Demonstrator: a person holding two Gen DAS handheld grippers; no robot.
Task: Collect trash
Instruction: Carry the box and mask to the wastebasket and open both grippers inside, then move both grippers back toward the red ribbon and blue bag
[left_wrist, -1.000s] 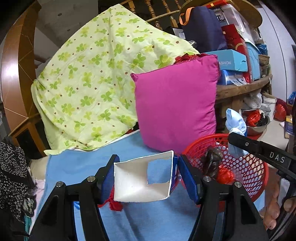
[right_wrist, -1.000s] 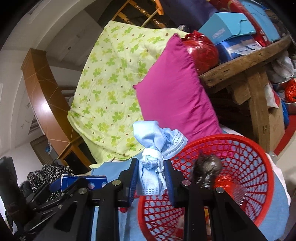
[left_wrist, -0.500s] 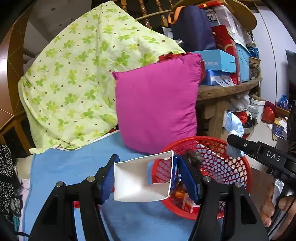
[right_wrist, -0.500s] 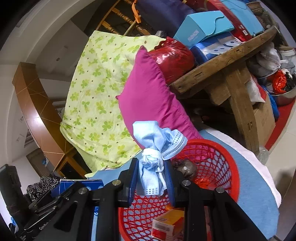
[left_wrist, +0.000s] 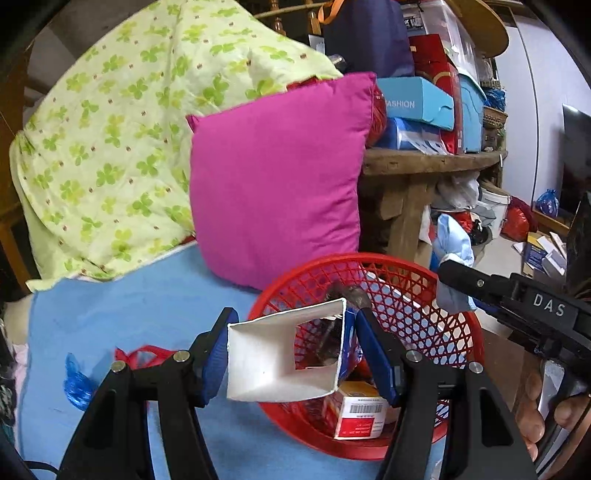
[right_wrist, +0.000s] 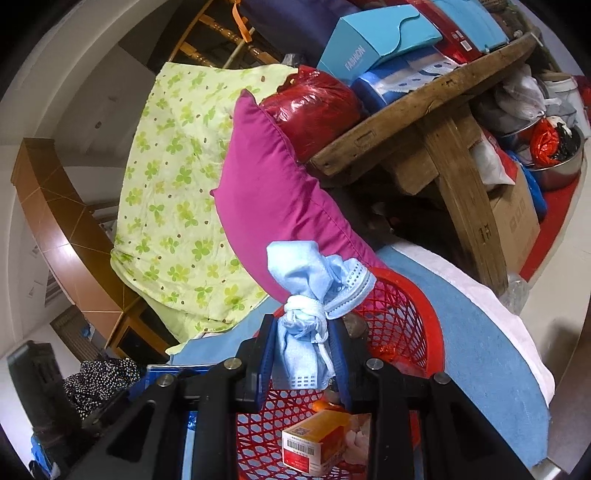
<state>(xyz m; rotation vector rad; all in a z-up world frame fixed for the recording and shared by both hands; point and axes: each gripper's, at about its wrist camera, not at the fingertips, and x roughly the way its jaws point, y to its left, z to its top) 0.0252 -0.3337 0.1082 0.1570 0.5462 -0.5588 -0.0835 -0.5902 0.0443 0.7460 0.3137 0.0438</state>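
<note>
Left gripper (left_wrist: 291, 354) clamped on an open white carton (left_wrist: 273, 362) with a square cutout, blue pads pressing both sides, carton held over the near-left rim of the red mesh basket (left_wrist: 413, 291); right gripper (right_wrist: 303, 354) clamped on a knotted light-blue face mask bundle (right_wrist: 303, 295), held above the basket (right_wrist: 406, 314) at its left rim. Basket sits on a blue cloth (left_wrist: 140, 306) covering the surface, already holds a red-and-white barcode box (left_wrist: 360, 417) lying near the front wall and a dark crumpled lump (left_wrist: 351, 295) toward the back, partly hidden behind the carton. From the left wrist view the right gripper's arm, marked DAS, reaches across the right side of the basket with the mask bundle (left_wrist: 452, 254) at its tip. Magenta pillow (left_wrist: 277, 177) stands upright just behind the basket, touching or nearly touching its back rim, leaning on a green clover-print quilt (left_wrist: 110, 129). Wooden bench (left_wrist: 424, 162) to the right of the pillow, stacked with a light-blue box (left_wrist: 417, 99), other boxes, a shiny red bag (right_wrist: 314, 107). On the cloth left of the left gripper a blue plastic scrap (left_wrist: 75, 380) and a red mesh scrap (left_wrist: 144, 356), partly hidden by the fingers. Floor clutter far right, too small to name
</note>
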